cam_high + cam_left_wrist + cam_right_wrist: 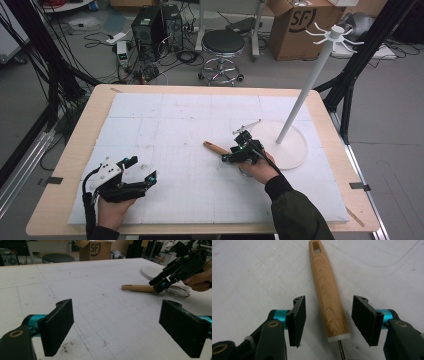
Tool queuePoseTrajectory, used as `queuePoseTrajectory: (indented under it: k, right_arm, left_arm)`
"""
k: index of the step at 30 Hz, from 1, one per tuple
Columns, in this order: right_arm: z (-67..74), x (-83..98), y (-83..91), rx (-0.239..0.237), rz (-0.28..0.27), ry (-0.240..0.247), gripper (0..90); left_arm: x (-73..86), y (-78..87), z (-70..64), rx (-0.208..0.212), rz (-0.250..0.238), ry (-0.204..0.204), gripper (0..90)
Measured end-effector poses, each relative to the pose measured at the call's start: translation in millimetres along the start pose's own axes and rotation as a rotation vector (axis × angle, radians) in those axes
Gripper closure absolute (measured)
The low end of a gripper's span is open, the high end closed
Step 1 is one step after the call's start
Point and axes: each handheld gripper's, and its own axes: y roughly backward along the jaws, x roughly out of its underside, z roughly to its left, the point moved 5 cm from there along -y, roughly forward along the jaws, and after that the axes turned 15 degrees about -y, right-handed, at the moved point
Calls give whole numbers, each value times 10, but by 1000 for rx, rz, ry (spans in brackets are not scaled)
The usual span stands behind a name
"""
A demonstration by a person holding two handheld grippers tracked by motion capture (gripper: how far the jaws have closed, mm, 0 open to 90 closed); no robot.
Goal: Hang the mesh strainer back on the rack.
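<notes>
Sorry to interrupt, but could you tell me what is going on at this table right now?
A person holds a gripper in each hand over a white table. The right gripper is open, its jaws on either side of the wooden handle of a small strainer lying on the table, not yet closed on it. The left gripper is open and holds nothing, nearer the person. A white rack with hooks stands on a round base at the far right.

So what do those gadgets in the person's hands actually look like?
Both are black. The left gripper carries a grey three-cornered plate and a trailing black cable; the right gripper has flat, ribbed black pads on teal collars with brass-coloured pivots. A dark green sleeve covers the right forearm.
</notes>
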Motion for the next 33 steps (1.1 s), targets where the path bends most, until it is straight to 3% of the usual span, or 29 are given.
queuePoseTrajectory:
  k: [8, 14, 16, 20, 24, 33]
  right_arm:
    - [37, 24, -40, 45, 13, 52, 475]
    - [98, 24, -66, 133, 37, 119, 500]
    - [129, 3, -76, 164, 71, 131, 503]
    - [139, -19, -83, 177, 100, 136, 505]
    - [184, -75, -104, 214, 179, 155, 520]
    - [236, -128, -128, 227, 257, 187, 600]
  left_arm:
    - [-1, -2, 0, 3, -2, -1, 131]
    - [-6, 0, -8, -5, -1, -3, 130]
    - [-7, -2, -11, -4, -1, -5, 130]
    - [-6, -1, -11, -4, -2, -5, 130]
    - [-8, 6, -9, -4, -5, -3, 130]
    - [-2, 36, 1, -5, -11, 2, 131]
